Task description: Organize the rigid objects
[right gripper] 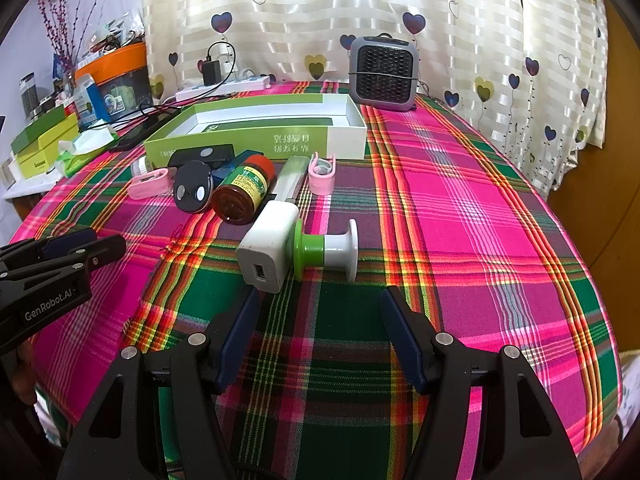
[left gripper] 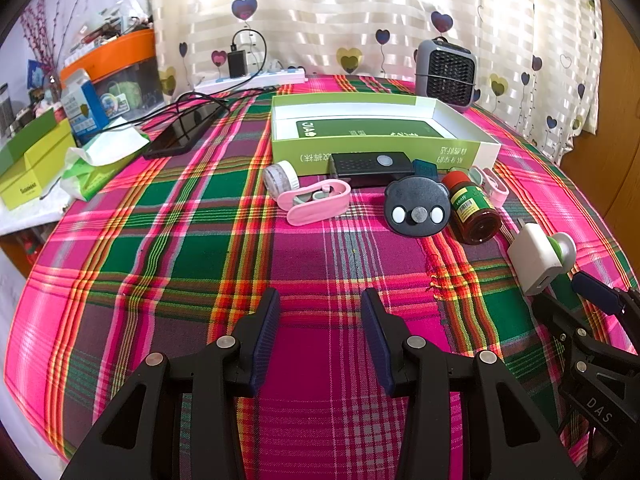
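Hovering over the plaid tablecloth (left gripper: 168, 240), both grippers (left (left gripper: 320, 336), right (right gripper: 316, 328)) gape, gripping nothing. Just beyond the right one lies a white charger (right gripper: 266, 250), well short of the green box (right gripper: 256, 142).

Near half of table (left gripper: 200, 264) bare in front of left gripper (left gripper: 320, 336), jaws apart: free passage. Far side blocked by row: pink clip (left gripper: 316, 202), black bear-shaped remote (left gripper: 418, 206), brown bottle (left gripper: 474, 212), all just before green box (left gripper: 380, 148). White charger (right gripper: 268, 246) and green-white spool (right gripper: 326, 250), touching, sit just beyond right gripper (right gripper: 316, 336). Right side of table open. Fan heater (right gripper: 384, 74) at far edge.
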The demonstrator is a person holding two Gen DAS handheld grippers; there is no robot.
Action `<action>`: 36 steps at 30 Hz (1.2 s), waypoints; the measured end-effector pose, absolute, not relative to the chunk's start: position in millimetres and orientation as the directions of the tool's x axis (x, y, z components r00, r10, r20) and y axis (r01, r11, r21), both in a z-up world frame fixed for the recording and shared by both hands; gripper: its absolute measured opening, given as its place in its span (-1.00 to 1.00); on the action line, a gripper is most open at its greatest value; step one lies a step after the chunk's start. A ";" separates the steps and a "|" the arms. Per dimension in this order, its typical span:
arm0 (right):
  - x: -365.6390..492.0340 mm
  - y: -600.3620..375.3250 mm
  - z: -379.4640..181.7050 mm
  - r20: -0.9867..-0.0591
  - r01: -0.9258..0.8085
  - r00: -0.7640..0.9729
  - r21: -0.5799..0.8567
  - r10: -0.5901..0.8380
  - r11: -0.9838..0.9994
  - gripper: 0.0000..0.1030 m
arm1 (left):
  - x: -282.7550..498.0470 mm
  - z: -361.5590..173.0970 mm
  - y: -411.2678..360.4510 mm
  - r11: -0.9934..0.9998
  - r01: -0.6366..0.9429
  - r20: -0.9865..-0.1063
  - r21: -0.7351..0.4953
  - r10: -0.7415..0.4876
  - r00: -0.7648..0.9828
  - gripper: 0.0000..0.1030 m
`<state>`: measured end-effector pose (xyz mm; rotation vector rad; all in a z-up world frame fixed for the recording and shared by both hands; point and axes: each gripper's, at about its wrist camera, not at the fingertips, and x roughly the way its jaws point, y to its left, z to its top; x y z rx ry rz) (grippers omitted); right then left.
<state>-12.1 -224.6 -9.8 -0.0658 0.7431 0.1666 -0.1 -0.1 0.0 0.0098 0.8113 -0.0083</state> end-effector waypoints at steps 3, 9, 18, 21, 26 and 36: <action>-12.3 -224.5 -9.7 -0.678 -0.174 0.724 -0.001 0.127 0.985 0.23 | 0.0 0.0 0.0 1.000 0.011 -0.725 0.005 -0.004 0.688 -0.22; -12.5 -224.4 -9.6 -0.677 -0.174 0.725 -0.001 0.127 0.985 0.23 | -0.1 0.0 0.0 1.000 0.011 -0.725 0.005 -0.004 0.689 -0.22; -12.6 -224.4 -9.9 -0.676 -0.174 0.726 -0.001 0.128 0.985 0.23 | -0.1 0.0 -0.1 1.000 0.011 -0.725 0.006 -0.004 0.689 -0.22; -12.9 -224.1 -10.6 -0.676 -0.174 0.726 -0.001 0.128 0.985 0.23 | -0.1 0.0 -0.1 1.000 0.011 -0.724 0.006 -0.003 0.689 -0.22; -14.3 -223.1 -13.9 -0.676 -0.178 0.725 -0.001 0.131 0.984 0.23 | -0.1 0.0 0.0 1.000 0.011 -0.724 0.005 -0.004 0.689 -0.22; -11.8 -237.0 -7.9 -0.693 -0.238 0.700 0.001 0.172 0.971 0.23 | -0.5 0.0 0.0 1.000 0.014 -0.726 0.003 -0.008 0.687 -0.23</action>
